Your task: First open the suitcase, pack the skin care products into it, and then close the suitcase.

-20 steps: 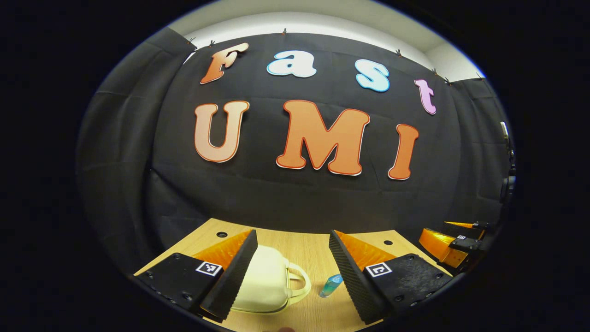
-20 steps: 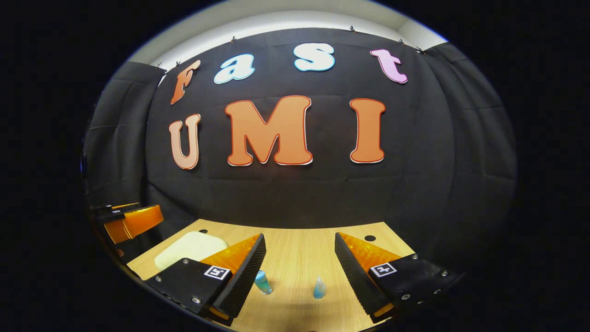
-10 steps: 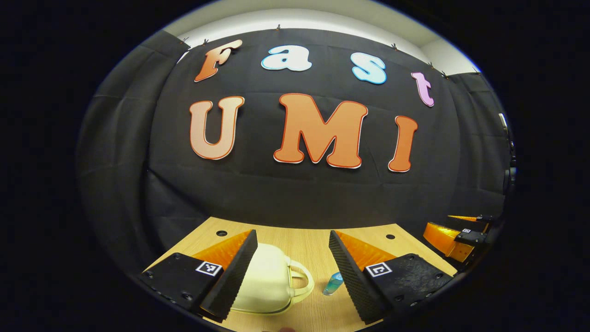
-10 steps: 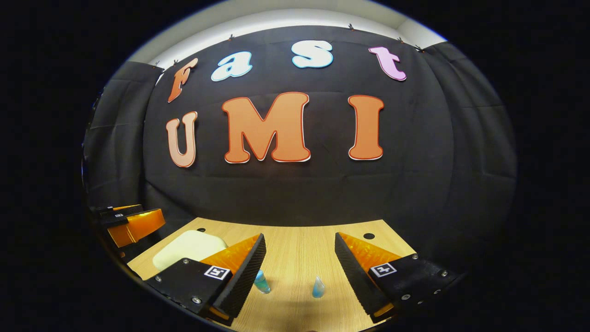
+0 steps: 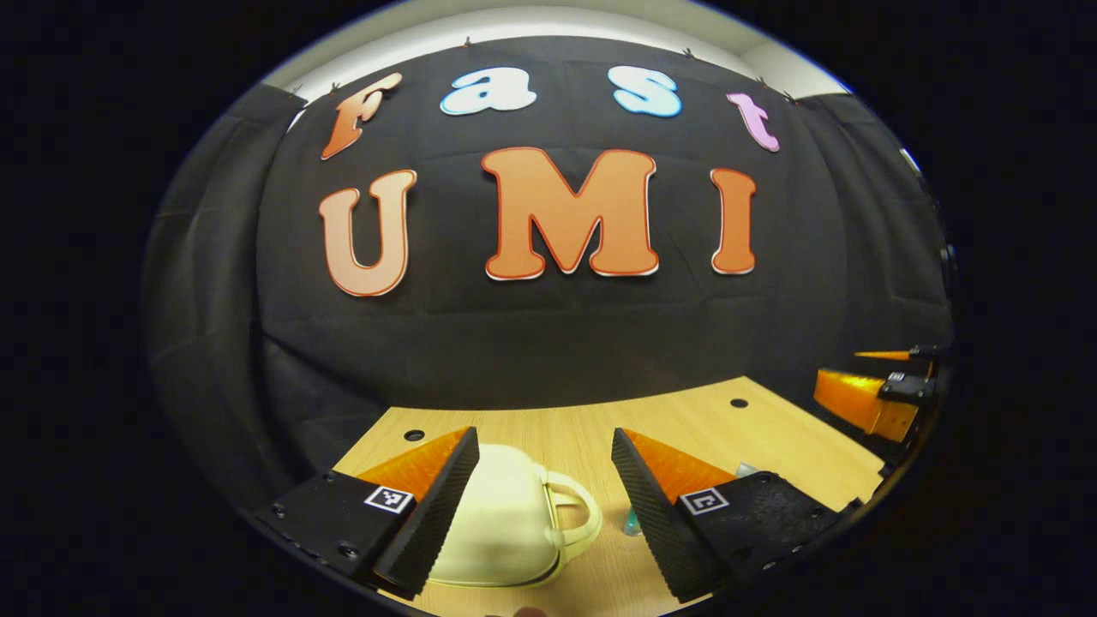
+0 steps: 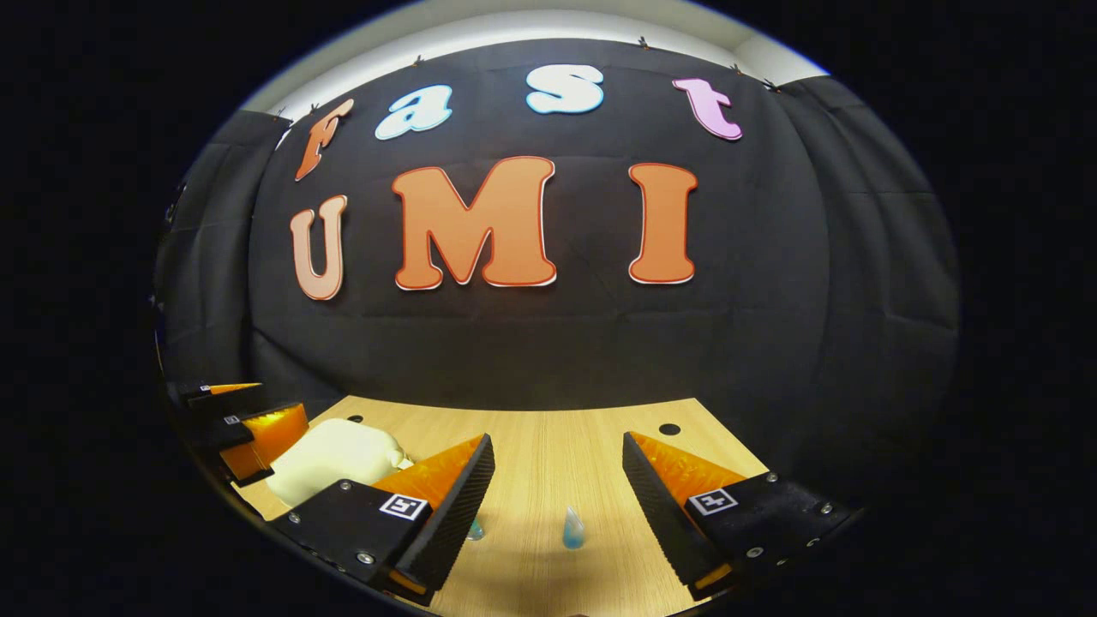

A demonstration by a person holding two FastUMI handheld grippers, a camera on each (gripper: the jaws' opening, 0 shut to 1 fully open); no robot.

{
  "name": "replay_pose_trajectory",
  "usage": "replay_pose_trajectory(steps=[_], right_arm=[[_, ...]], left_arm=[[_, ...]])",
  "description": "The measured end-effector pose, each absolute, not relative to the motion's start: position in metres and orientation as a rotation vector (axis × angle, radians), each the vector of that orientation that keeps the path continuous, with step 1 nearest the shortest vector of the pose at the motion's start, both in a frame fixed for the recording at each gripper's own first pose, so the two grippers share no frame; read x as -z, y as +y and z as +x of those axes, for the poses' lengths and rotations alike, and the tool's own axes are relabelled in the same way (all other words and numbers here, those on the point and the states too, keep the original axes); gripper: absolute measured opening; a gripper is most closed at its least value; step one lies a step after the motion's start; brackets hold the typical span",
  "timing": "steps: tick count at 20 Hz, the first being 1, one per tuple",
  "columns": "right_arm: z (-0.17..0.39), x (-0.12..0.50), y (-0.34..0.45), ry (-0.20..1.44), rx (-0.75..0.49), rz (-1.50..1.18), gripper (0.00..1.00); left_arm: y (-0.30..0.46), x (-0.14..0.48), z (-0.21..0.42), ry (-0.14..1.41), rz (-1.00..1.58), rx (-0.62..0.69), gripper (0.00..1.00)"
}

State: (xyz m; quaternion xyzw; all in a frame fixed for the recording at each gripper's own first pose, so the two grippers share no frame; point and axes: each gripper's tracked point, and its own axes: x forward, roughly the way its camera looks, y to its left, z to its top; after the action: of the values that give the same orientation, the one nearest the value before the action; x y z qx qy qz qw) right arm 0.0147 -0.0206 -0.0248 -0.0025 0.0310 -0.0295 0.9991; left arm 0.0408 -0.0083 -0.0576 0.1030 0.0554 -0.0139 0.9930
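Hovering over the wooden bench (image 5: 686,420), the left gripper (image 5: 540,501) is spread wide with nothing between its fingers. Just ahead of it lies the suitcase (image 5: 506,523), small, cream and rounded (lid down), its loop handle pointing to 3 o'clock. A small blue bottle (image 5: 632,520) peeks out beside the right finger. The right gripper (image 6: 557,514), equally wide, frames a blue teardrop-shaped bottle (image 6: 572,530); the suitcase sits at its 9 o'clock.

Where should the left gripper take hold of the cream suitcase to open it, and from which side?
Probably the handle: this loop stands out from the closed suitcase toward the bottle, leaving a gap for one finger. The open left gripper could come from above.
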Motion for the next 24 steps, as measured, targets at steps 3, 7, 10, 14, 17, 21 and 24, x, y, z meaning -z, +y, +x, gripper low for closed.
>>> replay_pose_trajectory(steps=[3, 7, 10, 14, 17, 21, 24], right_arm=[[0.016, 0.036, -0.034, 0.097, 0.093, 0.007, 0.95], [0.019, 0.047, -0.044, 0.131, 0.118, 0.029, 0.95], [0.019, 0.057, -0.053, 0.155, 0.140, 0.040, 0.95], [0.016, 0.061, -0.072, 0.161, 0.178, 0.043, 0.95], [0.015, 0.070, -0.094, 0.178, 0.215, 0.071, 0.95], [0.008, 0.084, -0.127, 0.208, 0.258, 0.087, 0.95], [0.007, 0.094, -0.148, 0.234, 0.277, 0.105, 0.95]], left_arm=[[-0.011, 0.087, 0.051, 0.164, 0.285, 0.038, 0.96], [-0.023, 0.126, 0.062, 0.222, 0.453, 0.083, 0.98], [-0.030, 0.171, 0.063, 0.295, 0.618, 0.132, 0.98], [-0.033, 0.216, 0.068, 0.386, 0.761, 0.163, 0.98], [-0.026, 0.249, 0.073, 0.490, 0.846, 0.141, 0.99], [-0.025, 0.264, 0.086, 0.549, 0.967, 0.126, 0.97], [-0.021, 0.265, 0.092, 0.580, 1.031, 0.104, 0.97]])
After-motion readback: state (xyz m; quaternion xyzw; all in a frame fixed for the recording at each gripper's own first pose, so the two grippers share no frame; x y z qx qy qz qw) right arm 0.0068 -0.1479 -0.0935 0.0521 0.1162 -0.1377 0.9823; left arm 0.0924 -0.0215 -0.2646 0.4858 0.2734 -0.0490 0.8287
